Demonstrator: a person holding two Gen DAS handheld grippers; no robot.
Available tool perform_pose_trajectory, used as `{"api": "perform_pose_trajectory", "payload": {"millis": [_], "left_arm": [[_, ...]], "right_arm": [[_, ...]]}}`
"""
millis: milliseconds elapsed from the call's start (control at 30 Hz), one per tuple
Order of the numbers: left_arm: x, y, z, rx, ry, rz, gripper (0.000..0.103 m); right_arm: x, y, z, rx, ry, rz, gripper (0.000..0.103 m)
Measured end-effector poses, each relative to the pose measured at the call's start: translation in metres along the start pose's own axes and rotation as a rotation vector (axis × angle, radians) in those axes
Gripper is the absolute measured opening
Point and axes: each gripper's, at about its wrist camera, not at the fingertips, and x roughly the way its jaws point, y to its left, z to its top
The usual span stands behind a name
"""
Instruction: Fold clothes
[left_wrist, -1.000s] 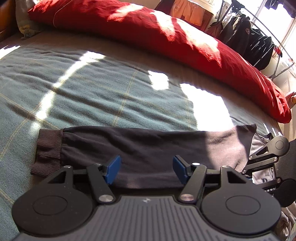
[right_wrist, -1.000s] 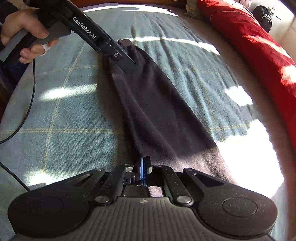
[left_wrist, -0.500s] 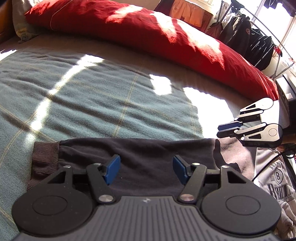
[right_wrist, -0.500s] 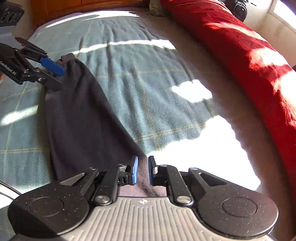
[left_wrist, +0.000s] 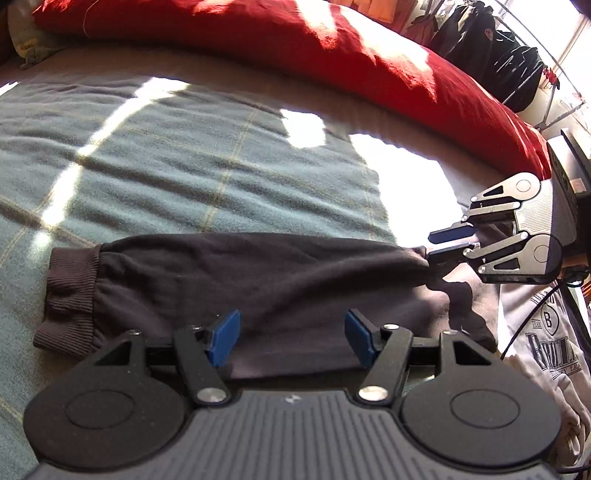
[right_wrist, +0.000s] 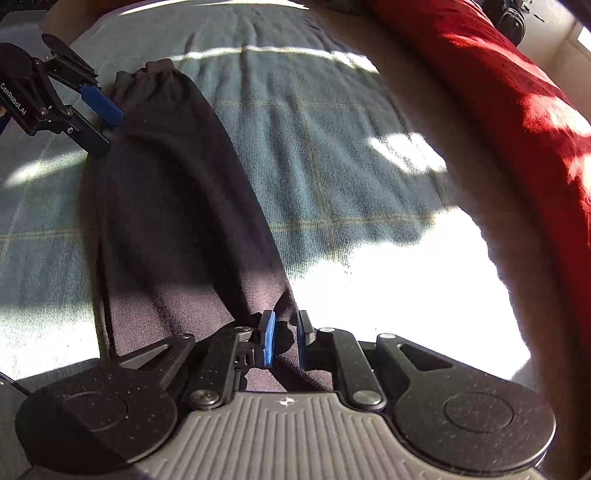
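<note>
From my left tool (left_wrist: 291, 338), standing wide and empty, the dark sweatpants (left_wrist: 258, 280) lie flat on the bed (left_wrist: 184, 166) just ahead, ribbed cuff (left_wrist: 68, 295) off to its left. From my right tool (right_wrist: 286, 339), narrowed with a bunched fabric edge between its pads, the cloth looks soft, light and limp, so I judge the thicker cuff and seams the surest holds.

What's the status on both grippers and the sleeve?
Left gripper open, over mid dark sleeve. Right gripper part-open at the sleeve's upper end, fabric between its fingers, not clamped. Sleeve flat on green blanket. White printed garment alongside.
</note>
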Motion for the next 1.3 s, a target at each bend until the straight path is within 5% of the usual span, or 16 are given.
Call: {"api": "perform_pose_trajectory", "payload": {"millis": [100,200,333,433,567,733,800,867,967,1000,1067,1233,1300], "left_arm": [[0.020,-0.011,0.008,0.026,0.018,-0.031,0.064],[0.033,-0.011,-0.001,0.020,0.080,-0.021,0.064],[0.020,-0.008,-0.004,0.033,0.056,-0.026,0.063],[0.023,-0.004,0.022,0.160,0.033,0.013,0.063],[0.027,0.001,0.056,0.331,0.005,0.063,0.062],[0.067,-0.011,0.078,0.757,0.231,0.070,0.061],[0.082,-0.010,0.077,0.819,0.325,0.058,0.060],[0.091,-0.009,0.074,0.820,0.378,0.047,0.054],[0.083,-0.018,0.067,0.837,0.405,0.017,0.010],[0.080,-0.023,0.061,0.869,0.401,0.036,0.004],[0.075,-0.031,0.049,0.933,0.390,0.074,0.003],[0.065,-0.026,0.062,0.879,0.269,0.176,0.003],[0.067,-0.020,0.070,0.814,0.257,0.170,0.014]], "right_arm": [[0.003,-0.016,0.012,0.048,-0.038,0.017,0.038],[0.015,-0.025,0.015,0.064,-0.019,0.058,0.039],[0.025,-0.023,0.008,0.049,0.017,0.099,0.039],[0.025,-0.018,0.004,0.032,0.012,0.114,0.037],[0.026,-0.011,0.007,-0.022,0.022,0.135,0.018],[0.029,-0.006,0.011,-0.044,0.042,0.155,0.010],[0.027,-0.003,0.011,-0.063,0.039,0.142,0.006],[0.024,0.002,0.011,-0.091,0.024,0.106,0.004],[0.017,0.009,0.012,-0.130,-0.005,0.043,0.003],[0.014,0.010,0.013,-0.137,-0.019,0.019,0.003],[0.010,0.009,0.016,-0.147,-0.045,-0.030,0.003],[0.009,-0.002,0.027,-0.127,-0.087,-0.133,0.003],[0.016,-0.006,0.028,-0.099,-0.084,-0.139,0.003]]}}
